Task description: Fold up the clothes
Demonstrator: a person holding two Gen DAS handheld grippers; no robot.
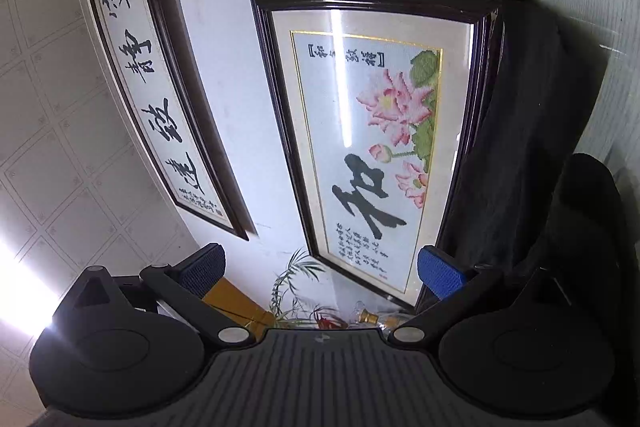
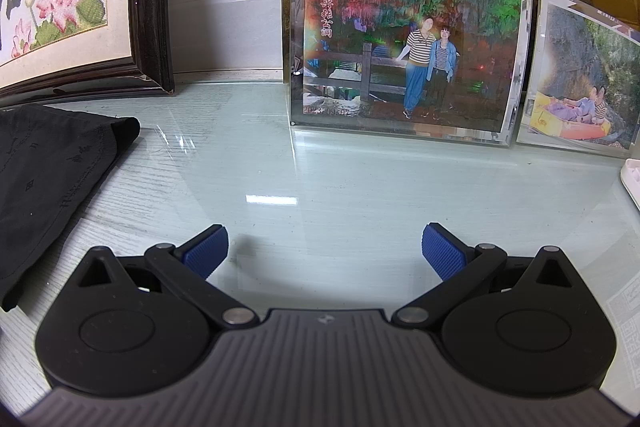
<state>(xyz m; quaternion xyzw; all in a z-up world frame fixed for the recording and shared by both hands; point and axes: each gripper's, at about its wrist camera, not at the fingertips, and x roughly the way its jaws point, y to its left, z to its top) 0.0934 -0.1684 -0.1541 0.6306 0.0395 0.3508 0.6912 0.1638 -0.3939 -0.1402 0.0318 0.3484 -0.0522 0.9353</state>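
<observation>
Both grippers are standing wide open and gripping nothing. Right gripper (image 2: pixel 325 251) is hovering over the glass-topped table (image 2: pixel 320 179), its blue pads (image 2: pixel 206 253) well apart. Black garment (image 2: pixel 52 179) is lying flat on the table to that gripper's left, its corner near the dark-framed lotus embroidery (image 2: pixel 60 7). Two photo frames (image 2: pixel 404 47) are standing upright at the table's far edge. Left gripper (image 1: pixel 322 269) is pointing at the lotus embroidery (image 1: pixel 372 147); the black garment (image 1: pixel 516 131) is showing along the right of its view.
</observation>
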